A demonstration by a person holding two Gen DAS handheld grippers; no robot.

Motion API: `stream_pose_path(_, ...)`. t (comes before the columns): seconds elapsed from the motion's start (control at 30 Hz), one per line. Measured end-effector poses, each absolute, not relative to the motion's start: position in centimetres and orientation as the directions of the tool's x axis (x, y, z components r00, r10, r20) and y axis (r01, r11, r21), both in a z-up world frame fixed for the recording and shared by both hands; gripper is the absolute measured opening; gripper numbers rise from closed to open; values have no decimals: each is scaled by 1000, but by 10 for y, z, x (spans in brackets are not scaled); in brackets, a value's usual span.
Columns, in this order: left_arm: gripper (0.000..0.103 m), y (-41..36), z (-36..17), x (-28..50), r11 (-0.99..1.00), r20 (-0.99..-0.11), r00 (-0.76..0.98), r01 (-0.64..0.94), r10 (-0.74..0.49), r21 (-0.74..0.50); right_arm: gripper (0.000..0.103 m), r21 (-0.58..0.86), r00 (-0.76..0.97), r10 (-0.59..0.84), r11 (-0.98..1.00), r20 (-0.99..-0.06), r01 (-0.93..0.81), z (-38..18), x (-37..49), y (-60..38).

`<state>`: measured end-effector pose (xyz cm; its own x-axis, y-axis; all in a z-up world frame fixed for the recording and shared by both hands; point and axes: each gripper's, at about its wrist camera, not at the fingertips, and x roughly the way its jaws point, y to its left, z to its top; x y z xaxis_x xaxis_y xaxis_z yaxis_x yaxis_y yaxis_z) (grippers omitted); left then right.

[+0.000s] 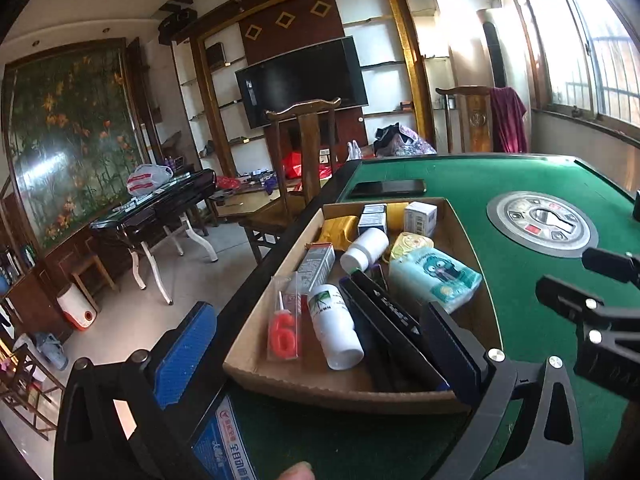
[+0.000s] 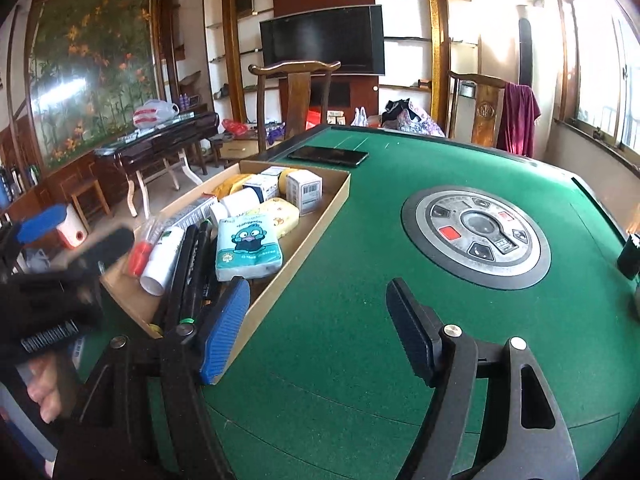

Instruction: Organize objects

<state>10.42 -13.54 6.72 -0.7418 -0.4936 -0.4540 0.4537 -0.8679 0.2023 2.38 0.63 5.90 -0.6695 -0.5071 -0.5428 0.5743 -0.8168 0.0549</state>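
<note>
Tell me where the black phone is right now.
The black phone lies flat on the green felt table, just beyond the far end of the cardboard tray, left of the round centre panel in both views.

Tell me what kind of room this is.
Most likely a home living room with a games corner. A wall-mounted television sits in a built-in shelving unit, wooden chairs stand about, and the green table with its central control dial looks like an automatic mahjong table.

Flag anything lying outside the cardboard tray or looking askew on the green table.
A black phone lies on the felt beyond the cardboard tray's far end, outside it. Inside, the white bottles lie tipped on their sides among loosely piled boxes. Nothing looks spilled or damaged.
</note>
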Motion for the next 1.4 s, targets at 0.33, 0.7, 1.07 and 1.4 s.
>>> stream_pose_path(0.33, 102, -139, 67, 110, -884, -458, -760, 440, -461, 160, 72, 50, -681, -506, -819, -529, 571, 62, 28, 8)
stream_pose_path(0.7, 102, -138, 65, 110, -886, -453, -764, 433, -459, 168, 72, 27, -681, -506, -812, -528, 582, 65, 32, 5)
stream_pose_path(1.07, 102, -137, 65, 113, -883, -444, -766, 437, -466, 172, 72, 20, -678, -511, -806, -528, 591, 66, 35, 4)
stream_pose_path(1.4, 102, -139, 64, 114, -899, -469, -772, 415, -430, 140, 72, 21, -678, -510, -807, -529, 590, 66, 36, 4)
